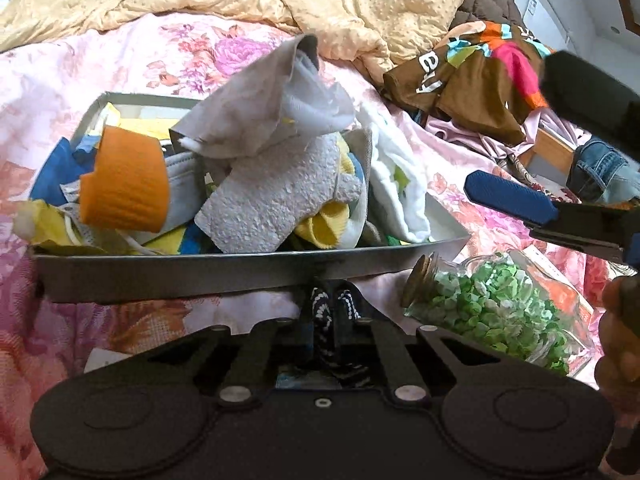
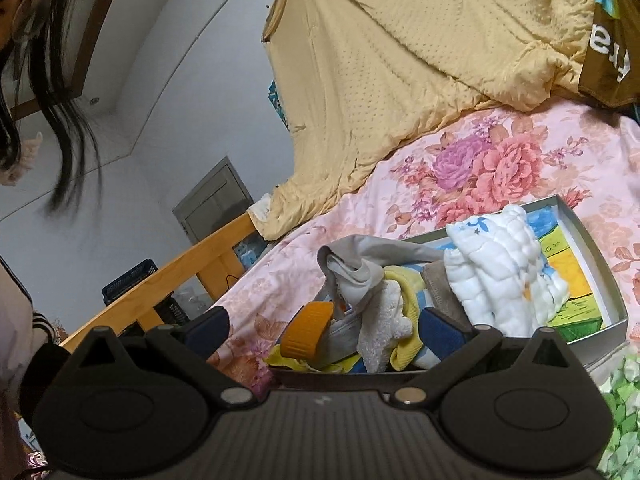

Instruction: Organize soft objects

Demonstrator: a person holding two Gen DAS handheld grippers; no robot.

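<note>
Cloths (image 1: 256, 176) are spilling from the box (image 1: 168, 276); left gripper (image 1: 334, 300) jaws are pinching a speckled cord (image 1: 322, 312), right gripper (image 2: 324, 330) jaws gaping empty.

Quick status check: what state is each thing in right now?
Left gripper: shut on the black-and-white cord.
Right gripper: open, holding nothing.
Grey box: open, heaped with cloths.
Glass jar: lying on its side, corked, full of green pieces.
</note>
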